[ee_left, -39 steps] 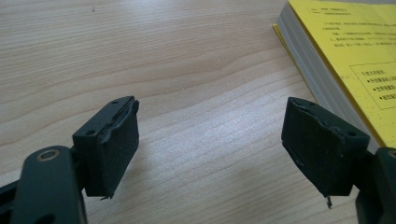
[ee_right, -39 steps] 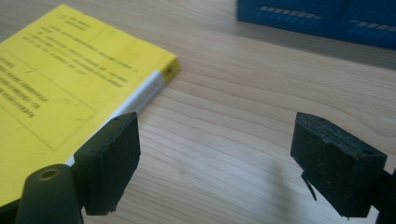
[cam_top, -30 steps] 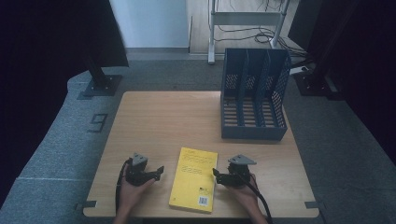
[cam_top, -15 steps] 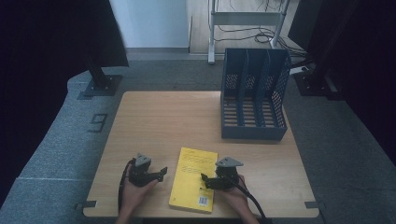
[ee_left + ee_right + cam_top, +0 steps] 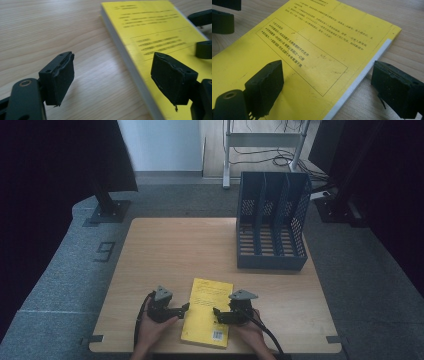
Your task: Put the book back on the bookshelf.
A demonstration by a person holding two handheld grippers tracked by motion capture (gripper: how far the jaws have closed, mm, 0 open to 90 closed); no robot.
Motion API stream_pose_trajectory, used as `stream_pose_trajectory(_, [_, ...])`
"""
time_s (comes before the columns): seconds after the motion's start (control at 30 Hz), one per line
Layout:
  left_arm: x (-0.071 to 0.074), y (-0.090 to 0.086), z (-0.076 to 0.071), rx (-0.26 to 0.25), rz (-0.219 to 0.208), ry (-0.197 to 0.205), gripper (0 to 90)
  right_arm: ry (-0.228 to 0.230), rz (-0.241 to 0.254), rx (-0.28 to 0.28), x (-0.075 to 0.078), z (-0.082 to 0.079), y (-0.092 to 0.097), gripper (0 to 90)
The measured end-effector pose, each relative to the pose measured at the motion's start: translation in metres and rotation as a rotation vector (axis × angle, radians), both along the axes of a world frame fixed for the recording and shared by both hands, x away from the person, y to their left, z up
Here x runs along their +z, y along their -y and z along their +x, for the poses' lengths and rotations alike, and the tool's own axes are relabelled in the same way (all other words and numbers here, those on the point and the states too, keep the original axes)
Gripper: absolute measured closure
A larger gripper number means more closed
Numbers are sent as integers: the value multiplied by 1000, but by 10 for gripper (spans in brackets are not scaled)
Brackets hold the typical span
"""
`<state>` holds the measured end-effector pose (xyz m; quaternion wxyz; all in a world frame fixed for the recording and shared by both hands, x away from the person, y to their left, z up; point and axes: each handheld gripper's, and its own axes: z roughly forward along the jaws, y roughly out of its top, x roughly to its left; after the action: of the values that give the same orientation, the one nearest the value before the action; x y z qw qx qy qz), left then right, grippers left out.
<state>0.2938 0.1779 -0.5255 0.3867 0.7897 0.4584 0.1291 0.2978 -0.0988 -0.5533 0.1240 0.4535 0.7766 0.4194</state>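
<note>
The yellow book (image 5: 208,311) lies flat at the worktop's (image 5: 200,250) near edge, between 2 wide, empty claws: left claw (image 5: 184,308), right claw (image 5: 216,312). Nothing looks lifted yet. I judge its likely destination, the file rack (image 5: 271,222), remains unfilled.

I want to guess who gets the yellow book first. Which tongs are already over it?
The right tongs: one jaw sits over the yellow book. The left tongs stop beside its edge.

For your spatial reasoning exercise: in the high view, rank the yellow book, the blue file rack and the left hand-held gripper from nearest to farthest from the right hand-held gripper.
1. Yellow book, directly beside it.
2. Left hand-held gripper, across the book.
3. Blue file rack, at the table's far right.
</note>
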Motion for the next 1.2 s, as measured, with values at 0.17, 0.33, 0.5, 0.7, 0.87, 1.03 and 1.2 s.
stream_pose_trajectory(0.17, [-1, 12, -3, -37, 2, -8, 191, 2, 1, -4, 0, -1, 0, 108])
stream_pose_trajectory(0.33, [-5, 19, -3, -59, 15, -18, 192, 1, 2, -4, 0, -1, 0, 108])
stream_pose_trajectory(0.5, [-8, 24, -3, -70, 20, -27, 192, 0, 2, -3, 0, 0, 0, 108])
stream_pose_trajectory(0.7, [-12, 30, -3, -87, 16, -48, 193, -1, 3, -4, 0, -1, 0, 109])
stream_pose_trajectory(0.87, [-14, 34, -3, -101, 0, -63, 193, -1, 3, -4, 0, 0, 0, 109])
stream_pose_trajectory(1.03, [-15, 38, -4, -113, -7, -73, 194, -1, 3, -4, 0, -1, 0, 109])
stream_pose_trajectory(1.2, [-15, 39, -4, -107, -9, -78, 185, -1, 2, -5, 0, -1, 0, 110])
